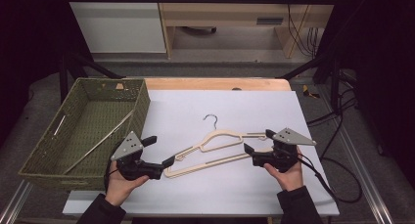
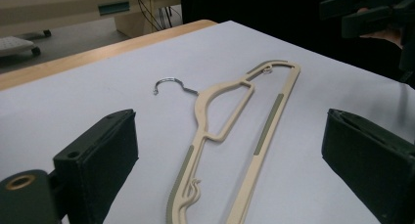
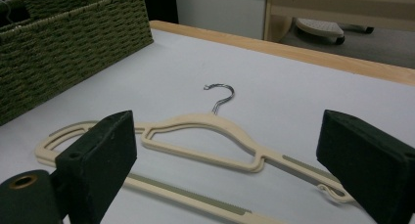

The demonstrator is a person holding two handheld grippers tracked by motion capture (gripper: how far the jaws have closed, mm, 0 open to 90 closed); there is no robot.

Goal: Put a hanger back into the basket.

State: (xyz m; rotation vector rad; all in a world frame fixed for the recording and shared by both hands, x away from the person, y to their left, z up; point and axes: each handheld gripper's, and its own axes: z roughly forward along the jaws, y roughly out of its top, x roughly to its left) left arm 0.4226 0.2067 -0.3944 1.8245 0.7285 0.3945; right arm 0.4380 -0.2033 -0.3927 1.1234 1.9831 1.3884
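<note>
Two hands at the near edge, each carrying one claw; left claw (image 1: 157, 150) spread wide, its two jaws standing either side of the hanger's left end without touching it; right claw (image 1: 259, 141) likewise spread, jaws straddling the hanger's right end, nothing pinched. One hanger (image 1: 215, 150), cream with grey-green grip strips and one metal hook (image 1: 211, 119), lying flat on the white sheet (image 1: 274, 106) near the middle of the bench (image 1: 215, 83), between the two claws, hook pointing to the far side. One woven green basket (image 1: 142, 106) on the left, just beside the sheet, holding one thin pale rod (image 1: 98, 143) laid slantwise. One grey three-cornered plate on each claw, two in all. Beyond the far edge, pale furniture on the floor; no legible writing or brand on any item.
</note>
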